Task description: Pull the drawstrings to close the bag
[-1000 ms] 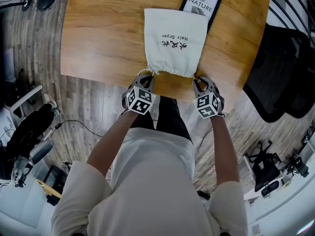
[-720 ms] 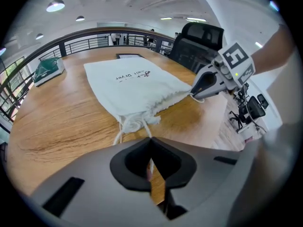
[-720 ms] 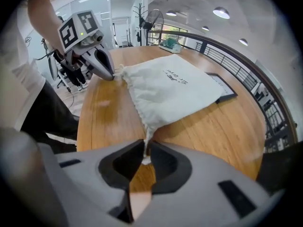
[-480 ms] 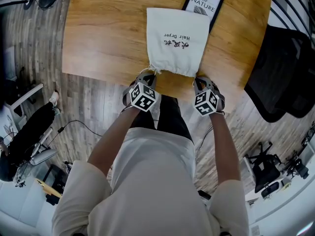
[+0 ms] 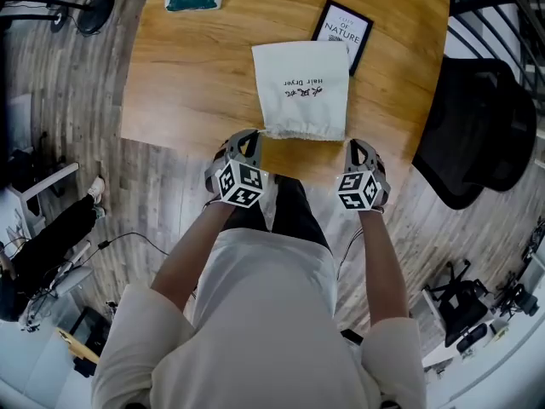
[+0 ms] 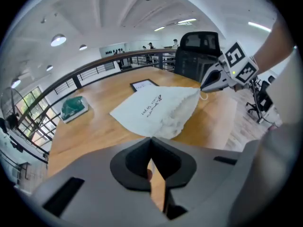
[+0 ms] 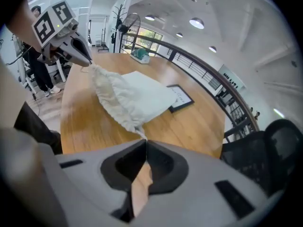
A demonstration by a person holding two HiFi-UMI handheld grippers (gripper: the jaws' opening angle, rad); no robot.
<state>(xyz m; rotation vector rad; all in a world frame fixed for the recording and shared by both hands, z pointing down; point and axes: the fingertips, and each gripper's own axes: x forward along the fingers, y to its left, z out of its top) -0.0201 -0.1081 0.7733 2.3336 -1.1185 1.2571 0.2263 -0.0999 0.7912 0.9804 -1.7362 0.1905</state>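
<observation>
Both tongs (image 6: 151, 139) (image 7: 144, 140) clamped, drawstrings (image 6: 203, 97) barely visible

Your left gripper (image 6: 151, 143) has its jaws closed together, and the near corner of the white bag (image 6: 151, 109) runs right into their tips. The gathered mouth of the bag stretches from there up to your right gripper (image 6: 203, 86), which meets the other corner; a small loop of cord (image 6: 204, 97) hangs just under it. The rest of the bag lies on the wooden table (image 6: 94, 136). Behind the bag you see a dark frame (image 6: 143, 85), at the left a green packet (image 6: 73, 109), and beyond the table a black chair (image 6: 199, 48).
</observation>
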